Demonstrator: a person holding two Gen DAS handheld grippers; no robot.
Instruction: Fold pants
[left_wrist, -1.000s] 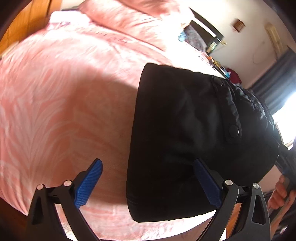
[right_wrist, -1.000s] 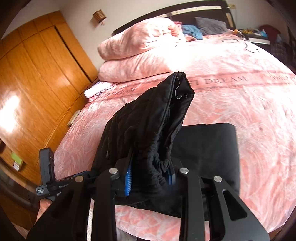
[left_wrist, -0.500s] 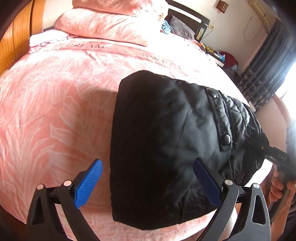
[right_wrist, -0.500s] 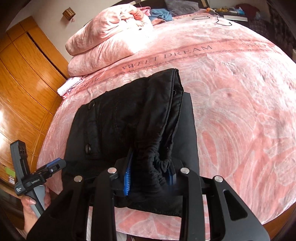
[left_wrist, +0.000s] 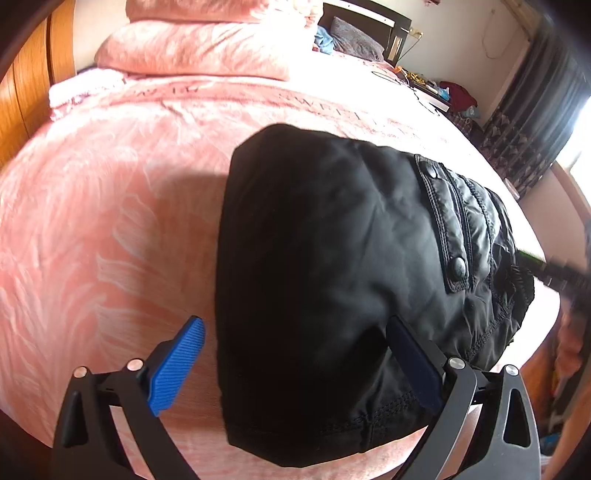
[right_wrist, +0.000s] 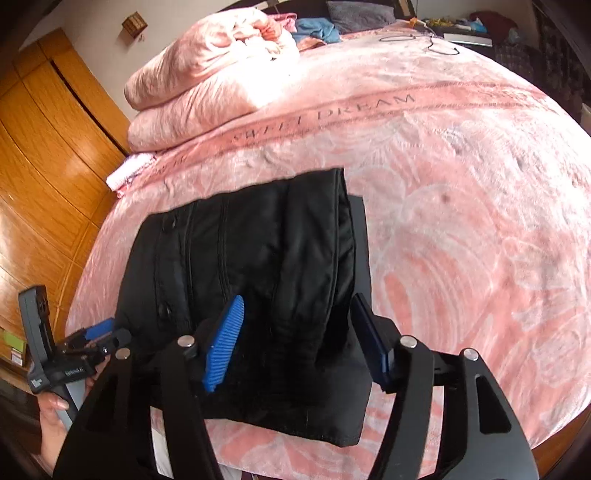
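Pink patterned bedspread (right_wrist: 461, 184) under folded black padded pants (left_wrist: 332, 266), stacked pink pillows (right_wrist: 207, 81) behind; left gripper (left_wrist: 295, 365) and right gripper (right_wrist: 299, 339) both spread wide, gripping nothing

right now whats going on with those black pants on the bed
A person holding a gripper in each hand is folding black pants on a pink bedspread. The pants lie folded over on themselves near the bed's edge. The right gripper is open, its blue fingers straddling the raised fold without clamping it. The left gripper is open too, poised over the near hem.
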